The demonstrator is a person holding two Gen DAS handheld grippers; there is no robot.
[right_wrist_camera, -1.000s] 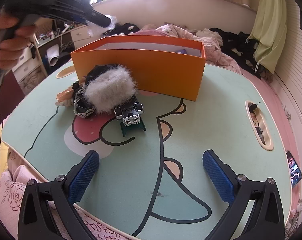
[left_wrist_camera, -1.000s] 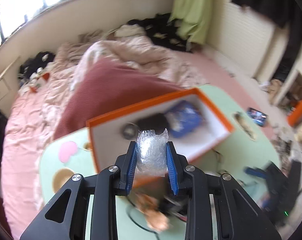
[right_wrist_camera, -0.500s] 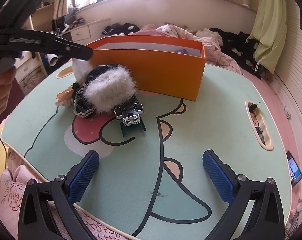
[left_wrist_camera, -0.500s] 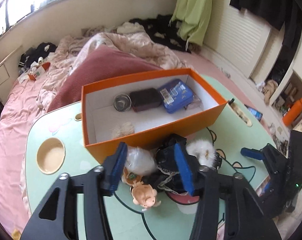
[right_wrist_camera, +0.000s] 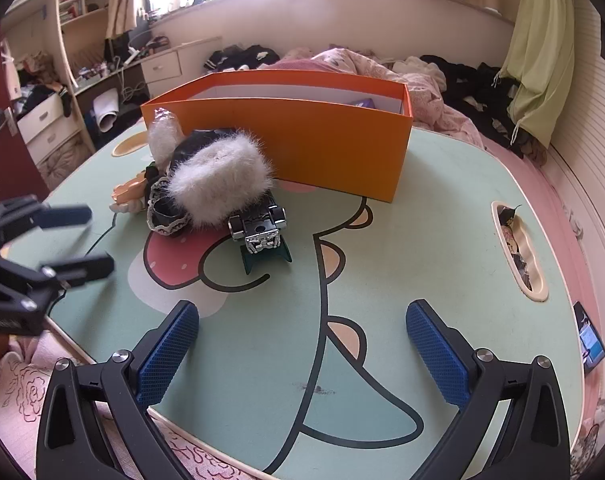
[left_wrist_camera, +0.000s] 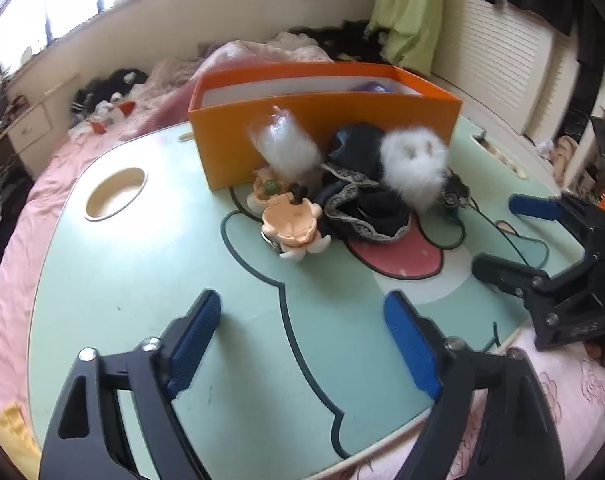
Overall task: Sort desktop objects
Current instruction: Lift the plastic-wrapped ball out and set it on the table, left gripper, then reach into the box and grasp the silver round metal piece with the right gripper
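Note:
An orange box (left_wrist_camera: 334, 120) stands on the green cartoon table (left_wrist_camera: 142, 280); it also shows in the right wrist view (right_wrist_camera: 322, 140). A clear plastic bag with white fluff (left_wrist_camera: 282, 146) leans on the box's outer front wall, above a peach flower-shaped toy (left_wrist_camera: 292, 224). Beside them lie a black lace-trimmed cloth (left_wrist_camera: 366, 208), a white furry item (left_wrist_camera: 414, 168) and a small toy car (right_wrist_camera: 258, 222) on a green stand. My left gripper (left_wrist_camera: 302, 344) is open and empty, low over the near table. My right gripper (right_wrist_camera: 302, 348) is open and empty, at the table's near edge.
The table has a round cup recess (left_wrist_camera: 116, 194) at the left and an oblong recess (right_wrist_camera: 520, 252) with small items at the right. A phone (right_wrist_camera: 590, 340) lies off the table's right edge. A pink bed with clothes lies behind the box.
My left gripper opened and let go of the plastic bag, which now rests against the box front. The left gripper then drew back and down toward the near table. The right gripper stayed still.

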